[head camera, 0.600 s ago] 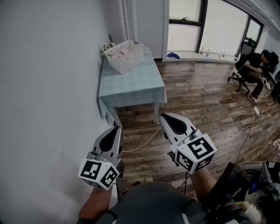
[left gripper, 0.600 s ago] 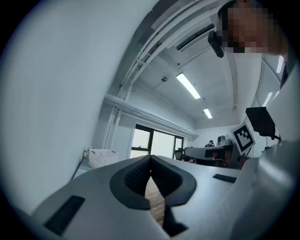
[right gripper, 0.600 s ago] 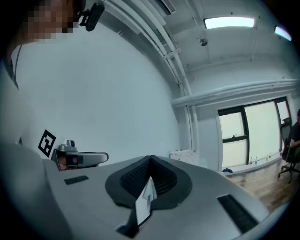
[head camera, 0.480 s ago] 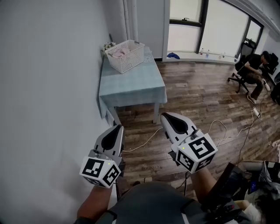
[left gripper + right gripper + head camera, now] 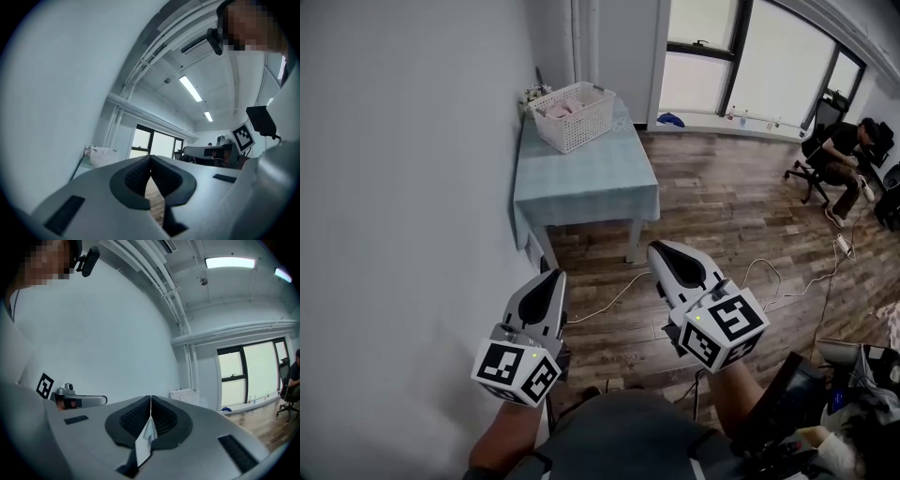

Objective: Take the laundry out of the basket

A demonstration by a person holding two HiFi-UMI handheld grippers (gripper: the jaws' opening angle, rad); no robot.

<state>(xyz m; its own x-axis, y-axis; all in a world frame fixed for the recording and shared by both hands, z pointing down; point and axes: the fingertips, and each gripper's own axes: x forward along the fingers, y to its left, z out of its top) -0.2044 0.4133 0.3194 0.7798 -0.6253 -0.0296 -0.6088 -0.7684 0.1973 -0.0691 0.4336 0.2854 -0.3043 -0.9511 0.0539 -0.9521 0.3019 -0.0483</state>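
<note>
Status: task not started, nothing is in reach yet.

- Basket (image 5: 574,117): white lattice, at the far end of the table (image 5: 586,183) (light blue cloth), tucked into the corner by the wall (image 5: 412,187). Laundry (image 5: 558,109) is inside it; a pinkish bundle shows just above the rim. I can't tell how many pieces there are.
- Left gripper (image 5: 551,276): jaws closed tip to tip, nothing between them. Held level at waist height, pointing forward along the wall.
- Right gripper (image 5: 662,249): jaws also pressed together and empty (the pale sliver in the gap is background seen through it, not cloth). Level, pointing forward over the wood floor (image 5: 731,216).

Key relation: the basket lies straight ahead and well apart from both grippers, with the table's near end and a stretch of floor in between. It sits on the wall side, so it lines up more with the left gripper. The right one is offset toward the window (image 5: 769,61). Distance is about equal, but the left has the straighter line in.

Basket long axis: it looks turned at an angle to the table edges, with one corner facing us. The rim is open on top, so access is from above.

My read of the next step: walk up to the table first, then open a jaw pair and reach down over the near rim.

Watch for: a cable (image 5: 609,302) on the floor along the approach path, and the wall close on the left side limits that elbow. The person on a chair (image 5: 842,145) at far right is well clear.
</note>
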